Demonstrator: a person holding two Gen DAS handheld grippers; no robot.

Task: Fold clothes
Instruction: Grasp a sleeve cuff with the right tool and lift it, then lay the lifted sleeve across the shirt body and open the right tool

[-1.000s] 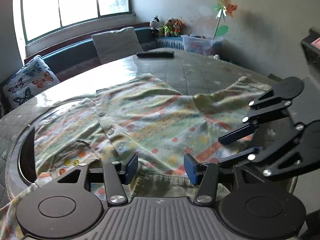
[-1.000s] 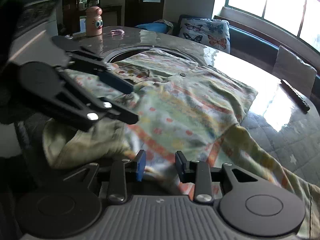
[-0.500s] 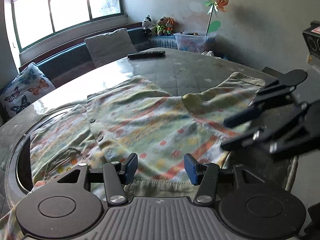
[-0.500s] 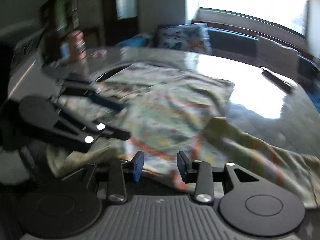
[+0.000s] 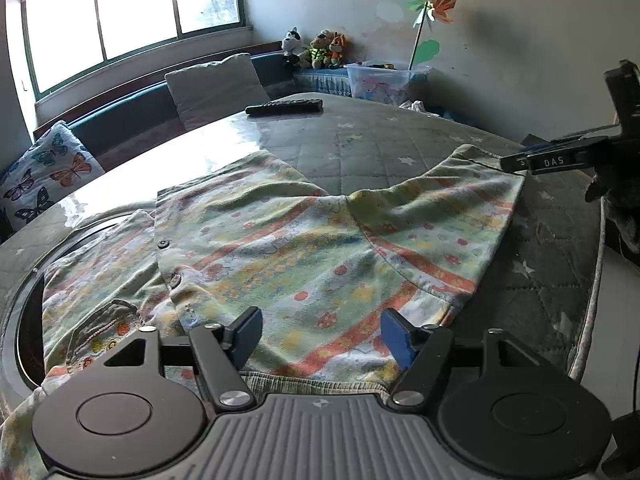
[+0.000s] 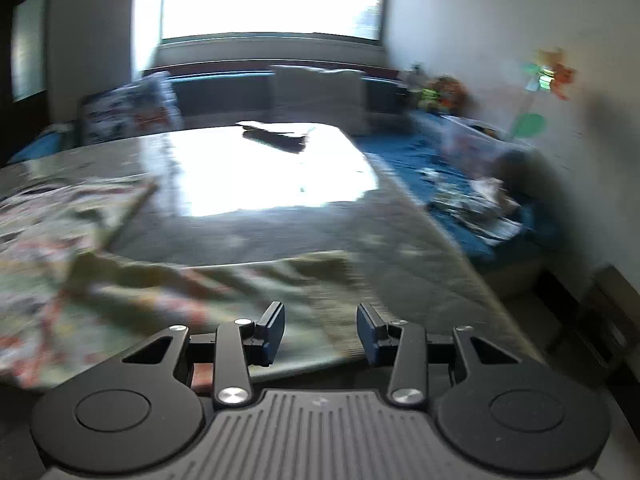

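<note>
A pale green patterned shirt with orange stripes and buttons lies spread on the quilted round table. My left gripper is open and empty, low over the shirt's near hem. My right gripper is open and empty over the end of the shirt's sleeve; that view is blurred. In the left wrist view the right gripper shows at the far right, beside the sleeve's end.
A black remote lies at the table's far side. A cushioned bench with pillows, soft toys and a plastic box runs along the window wall. The table's edge is close on the right.
My right gripper has swung away from the shirt's middle to the sleeve end at the right. My left gripper has opened wider and stayed at the near hem.
</note>
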